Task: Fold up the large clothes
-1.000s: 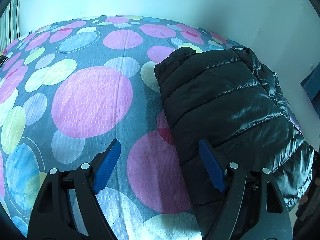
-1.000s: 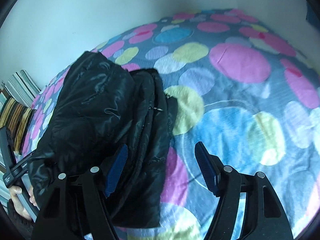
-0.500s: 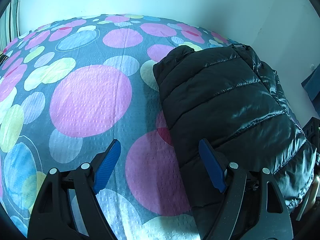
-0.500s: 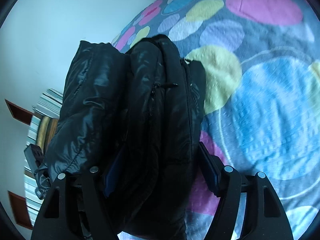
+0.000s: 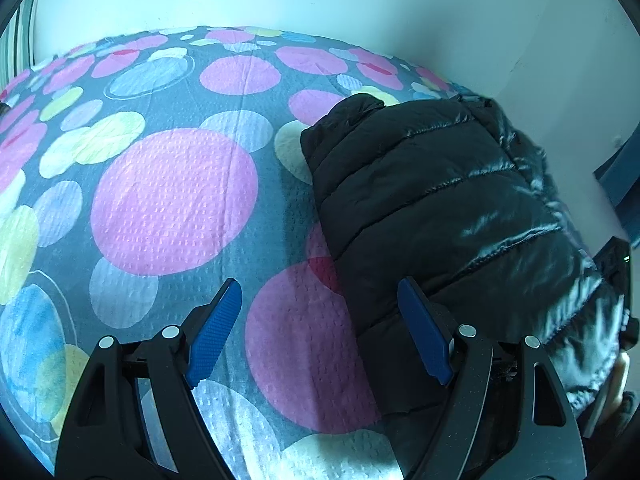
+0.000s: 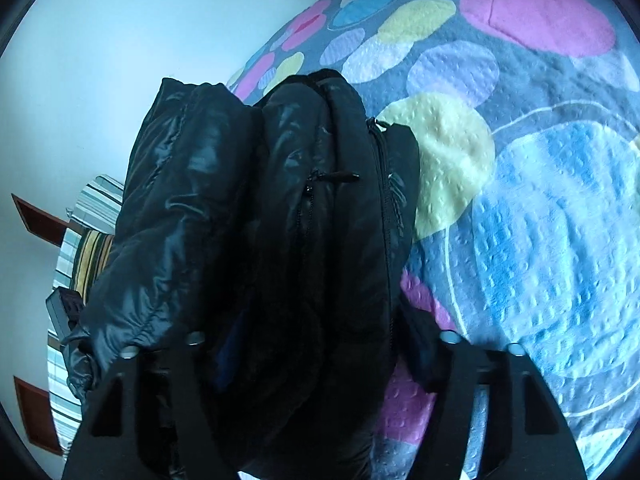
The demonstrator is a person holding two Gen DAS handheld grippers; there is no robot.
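A black puffer jacket (image 5: 440, 208) lies folded on the spotted bedspread (image 5: 172, 200), near its right side. My left gripper (image 5: 320, 332) hovers open above the jacket's near left edge; the right blue pad (image 5: 424, 336) is over the fabric, the left one over bare spread. In the right wrist view the jacket (image 6: 280, 200) shows its stacked layers and a zip end-on. My right gripper (image 6: 316, 344) is closing on that thick end; the padding fills the gap and hides both pads.
A pale wall runs behind the bed (image 6: 540, 220). Striped pillows (image 6: 92, 248) and a dark wooden frame lie far left in the right wrist view. A hand (image 5: 622, 368) shows at the right edge of the left wrist view.
My right gripper dropped and rolled onto the jacket's end, and its jaws narrowed until the padding covered the blue pads. The left gripper stayed still and open.
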